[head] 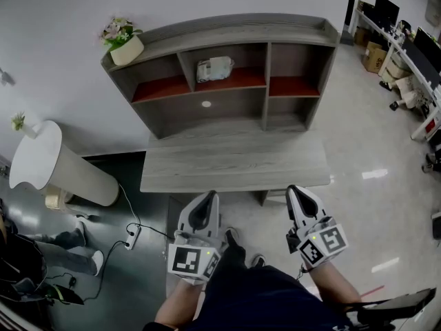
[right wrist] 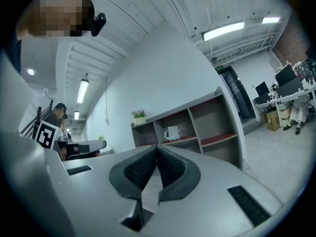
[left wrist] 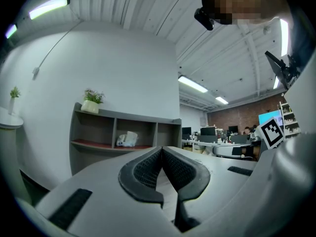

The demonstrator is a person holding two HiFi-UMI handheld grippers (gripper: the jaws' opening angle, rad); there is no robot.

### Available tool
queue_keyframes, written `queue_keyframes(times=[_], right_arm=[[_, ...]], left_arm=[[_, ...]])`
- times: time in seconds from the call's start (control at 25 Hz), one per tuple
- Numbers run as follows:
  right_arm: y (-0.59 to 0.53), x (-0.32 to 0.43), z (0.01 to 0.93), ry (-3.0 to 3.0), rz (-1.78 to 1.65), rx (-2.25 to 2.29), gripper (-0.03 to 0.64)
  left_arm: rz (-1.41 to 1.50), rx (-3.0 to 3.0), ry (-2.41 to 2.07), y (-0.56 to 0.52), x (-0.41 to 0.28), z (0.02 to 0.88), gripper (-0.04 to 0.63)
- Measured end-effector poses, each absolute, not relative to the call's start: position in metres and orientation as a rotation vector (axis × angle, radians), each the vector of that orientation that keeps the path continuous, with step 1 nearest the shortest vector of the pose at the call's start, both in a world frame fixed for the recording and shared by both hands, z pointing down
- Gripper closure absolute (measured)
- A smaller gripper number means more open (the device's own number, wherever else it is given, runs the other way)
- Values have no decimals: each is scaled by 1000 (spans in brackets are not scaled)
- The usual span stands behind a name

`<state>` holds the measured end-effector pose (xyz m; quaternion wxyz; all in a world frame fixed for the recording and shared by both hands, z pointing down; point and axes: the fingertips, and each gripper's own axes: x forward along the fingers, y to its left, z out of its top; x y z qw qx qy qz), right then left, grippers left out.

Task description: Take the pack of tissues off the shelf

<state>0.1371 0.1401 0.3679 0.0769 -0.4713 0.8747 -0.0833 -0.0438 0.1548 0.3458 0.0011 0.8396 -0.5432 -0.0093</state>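
A pale, crinkled pack of tissues (head: 214,68) lies in the middle upper compartment of a grey shelf unit (head: 227,34), on its red board. The pack shows small in the left gripper view (left wrist: 128,139) and in the right gripper view (right wrist: 171,133). My left gripper (head: 209,197) and right gripper (head: 292,189) hover side by side, well short of the shelf, near the front edge of the grey table (head: 234,164). Both are shut with nothing between the pads, tips touching (left wrist: 162,149) (right wrist: 156,146).
A potted plant (head: 122,41) stands on the shelf's top left corner. A round white side table (head: 41,158) with a small plant is at the left, with cables and a power strip (head: 131,237) on the floor. Office desks (head: 406,47) lie at the far right.
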Motion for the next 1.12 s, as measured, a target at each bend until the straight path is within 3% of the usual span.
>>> queue_keyframes(times=[1.12], right_arm=[[-28,52,368,2598,-261,-1569,604]], left_arm=[[-38,2687,-1554,-31,-127,354,578]])
